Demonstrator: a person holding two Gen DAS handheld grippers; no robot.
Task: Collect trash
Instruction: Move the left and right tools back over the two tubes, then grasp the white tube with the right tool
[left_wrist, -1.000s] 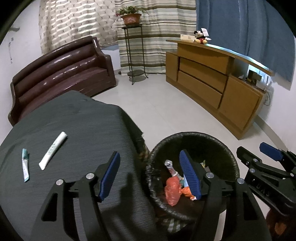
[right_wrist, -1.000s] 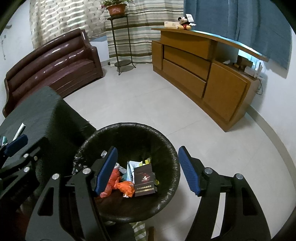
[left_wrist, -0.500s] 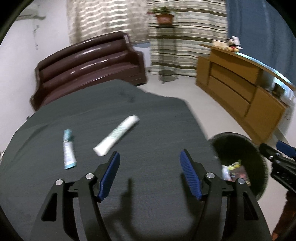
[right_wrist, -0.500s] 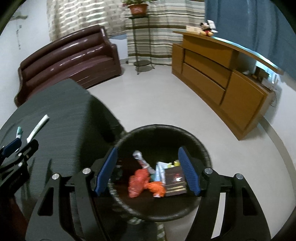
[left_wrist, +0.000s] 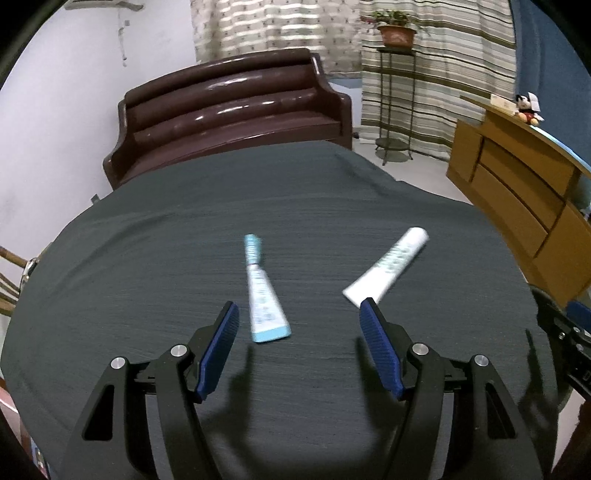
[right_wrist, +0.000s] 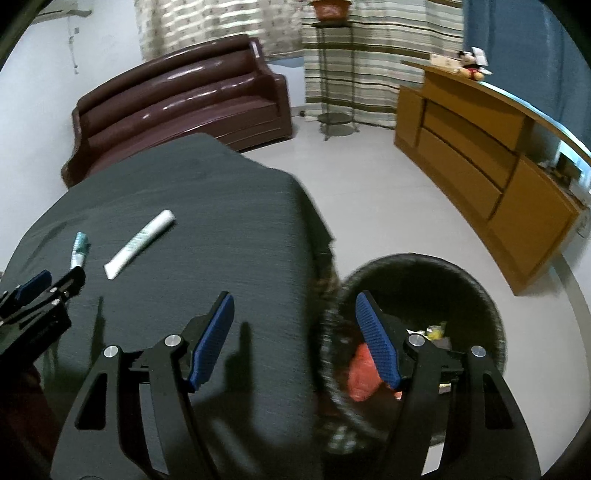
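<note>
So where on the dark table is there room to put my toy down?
The table is bare on its far side toward the brown sofa, and to the left of the blue tube. It is tighter near the front, where the blue tube, the white tube and the open left gripper sit together.

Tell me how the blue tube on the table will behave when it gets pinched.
The blue tube looks flattened, so it will probably squash and bend. It seems light. Lying flat on the cloth-covered table, it is unlikely to roll.
</note>
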